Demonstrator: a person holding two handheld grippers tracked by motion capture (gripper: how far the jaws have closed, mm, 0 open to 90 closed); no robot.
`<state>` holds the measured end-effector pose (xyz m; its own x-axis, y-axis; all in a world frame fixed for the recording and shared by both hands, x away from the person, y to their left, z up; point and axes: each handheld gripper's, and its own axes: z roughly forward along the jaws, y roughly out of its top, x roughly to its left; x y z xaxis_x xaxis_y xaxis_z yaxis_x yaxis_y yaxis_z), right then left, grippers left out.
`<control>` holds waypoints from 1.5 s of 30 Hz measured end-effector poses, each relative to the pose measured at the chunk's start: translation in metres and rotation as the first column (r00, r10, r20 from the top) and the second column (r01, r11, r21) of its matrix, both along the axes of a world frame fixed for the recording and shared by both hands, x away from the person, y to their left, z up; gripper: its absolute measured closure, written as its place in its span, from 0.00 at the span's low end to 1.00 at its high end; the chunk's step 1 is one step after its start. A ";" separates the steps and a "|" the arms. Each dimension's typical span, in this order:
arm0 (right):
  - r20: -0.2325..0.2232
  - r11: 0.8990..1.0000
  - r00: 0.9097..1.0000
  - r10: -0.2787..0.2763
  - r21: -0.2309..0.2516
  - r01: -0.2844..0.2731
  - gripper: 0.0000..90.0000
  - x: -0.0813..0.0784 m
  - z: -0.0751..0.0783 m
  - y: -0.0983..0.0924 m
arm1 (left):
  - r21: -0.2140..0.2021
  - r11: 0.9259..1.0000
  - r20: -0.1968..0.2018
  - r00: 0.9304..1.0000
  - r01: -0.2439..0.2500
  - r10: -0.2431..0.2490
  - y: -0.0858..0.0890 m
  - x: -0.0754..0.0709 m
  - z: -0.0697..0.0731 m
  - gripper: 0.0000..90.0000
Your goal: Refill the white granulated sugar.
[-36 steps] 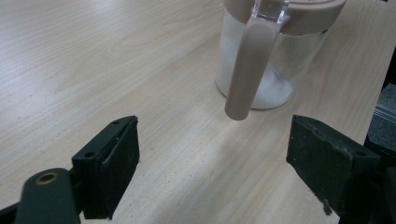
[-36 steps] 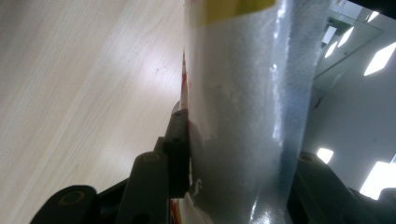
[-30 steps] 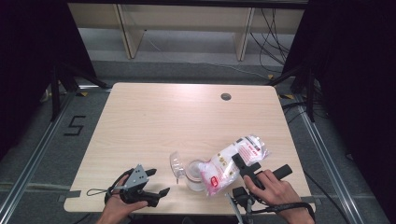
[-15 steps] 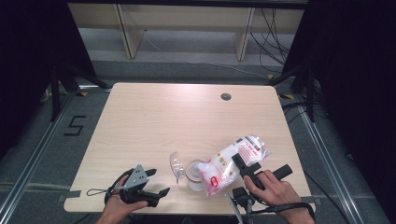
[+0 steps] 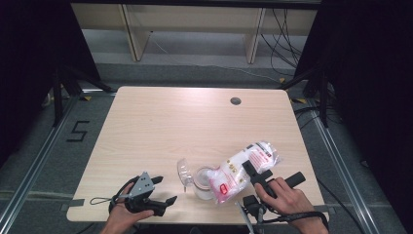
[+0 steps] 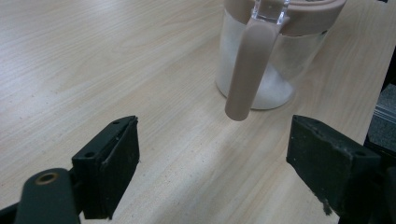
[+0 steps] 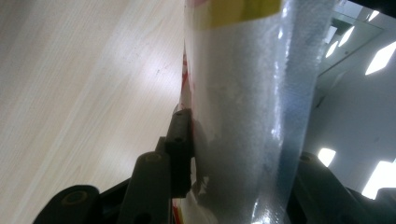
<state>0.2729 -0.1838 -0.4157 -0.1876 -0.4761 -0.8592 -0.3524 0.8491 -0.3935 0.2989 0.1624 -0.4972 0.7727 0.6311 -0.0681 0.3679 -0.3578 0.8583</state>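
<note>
A clear plastic bag (image 5: 243, 165) of white grains with a red label is tilted, its lower end over a glass jar (image 5: 203, 181) near the table's front edge. My right gripper (image 5: 252, 169) is shut on the bag (image 7: 243, 93), one pad pressed into its side. The jar (image 6: 275, 70) holds white powder and has a pinkish-brown rim. Its clear lid (image 5: 183, 171) is swung open to the left, and a brown clasp (image 6: 247, 70) hangs down its side. My left gripper (image 5: 166, 189) rests open left of the jar, and its jaws (image 6: 219, 154) face the jar with nothing between them.
The light wooden table (image 5: 170, 126) has a round cable hole (image 5: 235, 101) at the back right. Wooden shelf legs and cables stand on the floor beyond the table. A "5" (image 5: 78, 130) is marked on the floor at the left.
</note>
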 end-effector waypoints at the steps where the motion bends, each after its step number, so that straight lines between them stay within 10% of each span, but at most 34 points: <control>1: 0.000 1.000 1.000 0.000 0.000 0.000 0.73 0.000 0.000 0.000 | 0.000 1.000 0.000 1.000 0.000 0.000 0.000 0.000 0.000 0.18; 45: -0.011 1.000 1.000 0.001 -0.010 -0.001 0.82 -0.004 0.000 0.003 | 0.000 1.000 -0.001 1.000 0.002 -0.002 0.000 0.000 0.000 0.18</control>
